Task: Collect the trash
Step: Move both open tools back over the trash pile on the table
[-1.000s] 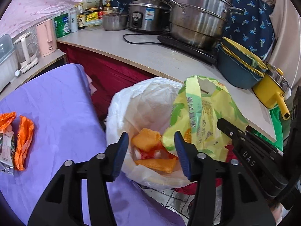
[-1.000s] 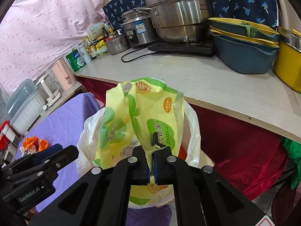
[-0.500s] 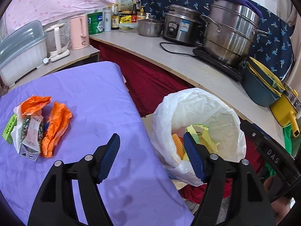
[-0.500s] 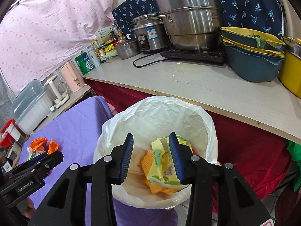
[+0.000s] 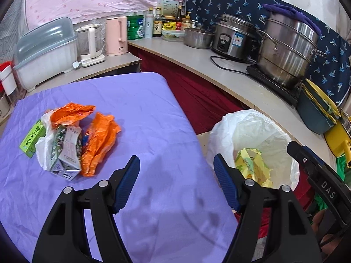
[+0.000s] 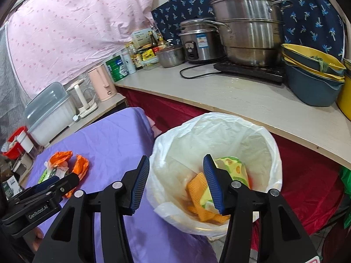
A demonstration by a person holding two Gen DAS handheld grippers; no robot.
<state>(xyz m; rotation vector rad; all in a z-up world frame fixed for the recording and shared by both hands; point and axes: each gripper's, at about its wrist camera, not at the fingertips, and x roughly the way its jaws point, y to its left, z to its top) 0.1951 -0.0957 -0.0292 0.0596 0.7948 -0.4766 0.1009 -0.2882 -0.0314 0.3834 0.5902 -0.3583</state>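
Notably, the remaining wrappers (image 5: 70,140) lay at ten o'clock from the left gripper (image 5: 176,183), nearer it; the right gripper (image 6: 175,184) had just been opening; both fingers wide, empty.

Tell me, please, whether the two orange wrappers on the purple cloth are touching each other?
Cannot tell. In the left wrist view the upper orange wrapper and lower orange wrapper nearly meet, but the crumpled folds hide any contact.

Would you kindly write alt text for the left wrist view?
The open left gripper hovers over a purple tablecloth, empty, with orange wrappers and a crushed carton left; a white-lined bin stands beside the table.
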